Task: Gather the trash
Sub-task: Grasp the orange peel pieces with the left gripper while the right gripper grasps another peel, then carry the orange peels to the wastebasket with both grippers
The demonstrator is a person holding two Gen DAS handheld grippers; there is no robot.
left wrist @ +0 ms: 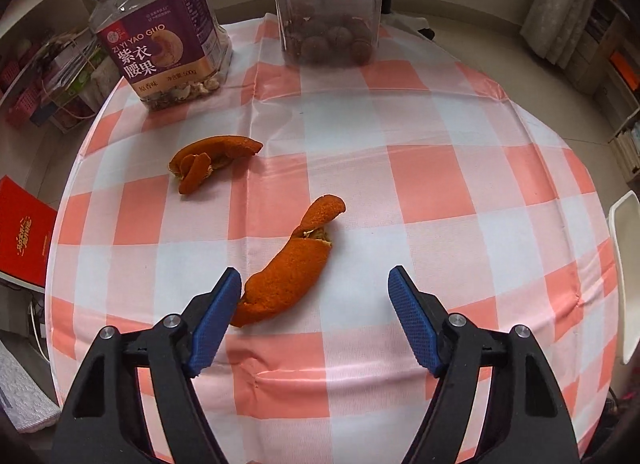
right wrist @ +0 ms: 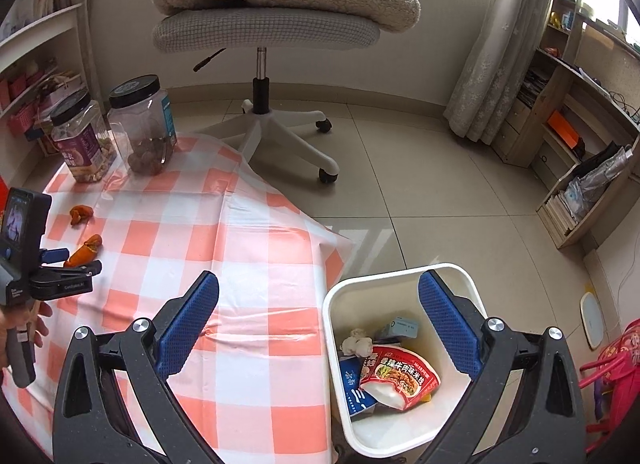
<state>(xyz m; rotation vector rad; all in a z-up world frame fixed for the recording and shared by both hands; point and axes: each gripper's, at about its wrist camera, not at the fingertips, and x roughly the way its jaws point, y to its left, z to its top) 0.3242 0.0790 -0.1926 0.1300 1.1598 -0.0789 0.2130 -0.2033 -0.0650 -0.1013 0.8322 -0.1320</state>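
Two orange peels lie on the checked tablecloth (left wrist: 420, 184). The near peel (left wrist: 288, 264) lies just ahead of my open left gripper (left wrist: 316, 284), its lower end touching the left fingertip (left wrist: 228, 288). The far peel (left wrist: 212, 160) lies further back left. Both show small in the right wrist view, near peel (right wrist: 84, 250) and far peel (right wrist: 80, 214), with the left gripper (right wrist: 76, 262) beside the near one. My right gripper (right wrist: 320, 288) is open and empty, above the table's right edge and a white trash bin (right wrist: 332, 304) holding a red noodle packet (right wrist: 400, 376) and other waste.
A cashew jar (left wrist: 160, 36) and a clear jar of brown nuts (left wrist: 328, 12) stand at the table's far edge. An office chair (right wrist: 272, 32) with a blanket stands behind. Shelves (right wrist: 580, 152) line the right wall. A red box (left wrist: 24, 232) lies left of the table.
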